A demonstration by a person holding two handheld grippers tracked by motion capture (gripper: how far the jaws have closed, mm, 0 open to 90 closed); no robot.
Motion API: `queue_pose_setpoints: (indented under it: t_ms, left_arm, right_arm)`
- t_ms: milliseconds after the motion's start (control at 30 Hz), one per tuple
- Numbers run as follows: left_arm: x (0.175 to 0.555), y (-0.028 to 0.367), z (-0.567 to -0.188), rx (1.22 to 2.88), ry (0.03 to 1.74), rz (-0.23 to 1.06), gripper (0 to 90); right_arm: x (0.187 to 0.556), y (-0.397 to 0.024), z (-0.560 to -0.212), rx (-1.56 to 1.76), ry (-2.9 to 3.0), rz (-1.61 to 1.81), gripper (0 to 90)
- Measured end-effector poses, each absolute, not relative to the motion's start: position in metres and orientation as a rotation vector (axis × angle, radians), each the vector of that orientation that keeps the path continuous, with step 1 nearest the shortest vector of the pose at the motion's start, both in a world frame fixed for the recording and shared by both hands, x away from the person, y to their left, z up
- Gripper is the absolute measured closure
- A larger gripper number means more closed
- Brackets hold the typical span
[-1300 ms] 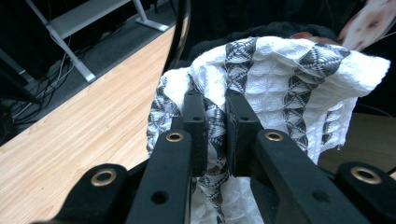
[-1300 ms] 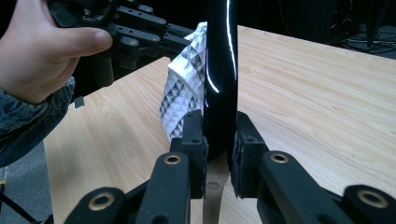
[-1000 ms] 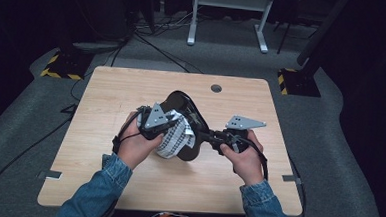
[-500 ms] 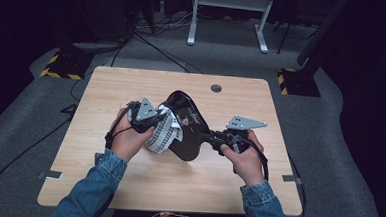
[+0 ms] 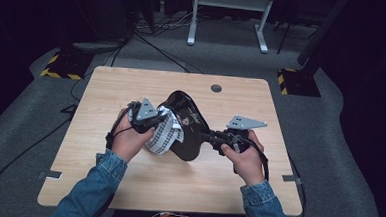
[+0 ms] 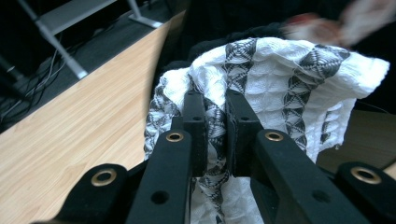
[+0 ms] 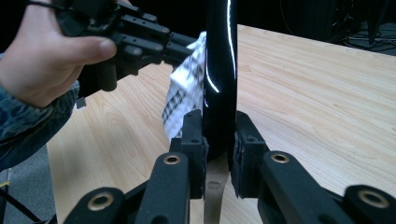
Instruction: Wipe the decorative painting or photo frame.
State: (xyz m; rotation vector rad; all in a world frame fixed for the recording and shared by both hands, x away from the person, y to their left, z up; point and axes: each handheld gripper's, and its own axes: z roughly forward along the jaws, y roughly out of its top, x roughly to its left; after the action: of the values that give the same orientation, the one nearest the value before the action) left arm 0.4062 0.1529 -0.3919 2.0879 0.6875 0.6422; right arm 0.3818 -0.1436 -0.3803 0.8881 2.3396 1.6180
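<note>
Clamping a glossy black plate [image 5: 187, 126] by its near rim, the right gripper [image 5: 214, 138] holds it tilted above the table's [image 5: 107, 84] middle. A patterned cloth [image 5: 164, 134], pinched in the left gripper [image 5: 162, 122], is pressed against the plate's left face. A grommet hole [image 5: 216, 88] is seen by the far edge.

This looks like a lab or recording studio kept dark around one lit work spot. A plain light-wood table [image 5: 132, 85] with a round cable hole [image 5: 216, 88] stands on grey carpet [image 5: 329, 145]. Black cables [image 5: 149, 41] trail across the floor at the far left, and yellow-and-black hazard tape marks stand bases [image 5: 57, 73] at the far left and far right. The white metal legs of a frame [image 5: 225, 20] stand beyond the table's far edge.
</note>
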Motion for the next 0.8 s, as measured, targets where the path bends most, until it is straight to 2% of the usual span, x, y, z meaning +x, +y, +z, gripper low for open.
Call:
queue_pose_setpoints:
  t_ms: [167,300,633,733,800]
  left_arm:
    - [0.391,0.132,-0.393,2.111,0.602,0.627,80.9]
    - [0.391,0.132,-0.395,2.105,0.588,0.622,81.0]
    - [0.413,0.163,-0.408,2.103,0.737,0.656,81.0]
    - [0.419,0.169,-0.411,2.131,0.768,0.728,80.9]
    - [0.42,0.17,-0.412,2.132,0.769,0.725,80.9]
  right_arm:
    - [0.382,-0.144,-0.38,0.893,2.336,1.614,78.4]
    - [0.382,-0.144,-0.38,0.894,2.335,1.613,78.4]
    - [0.381,-0.144,-0.38,0.889,2.339,1.614,78.0]
    - [0.381,-0.144,-0.38,0.888,2.341,1.615,78.0]
    - [0.381,-0.144,-0.38,0.888,2.34,1.615,77.9]
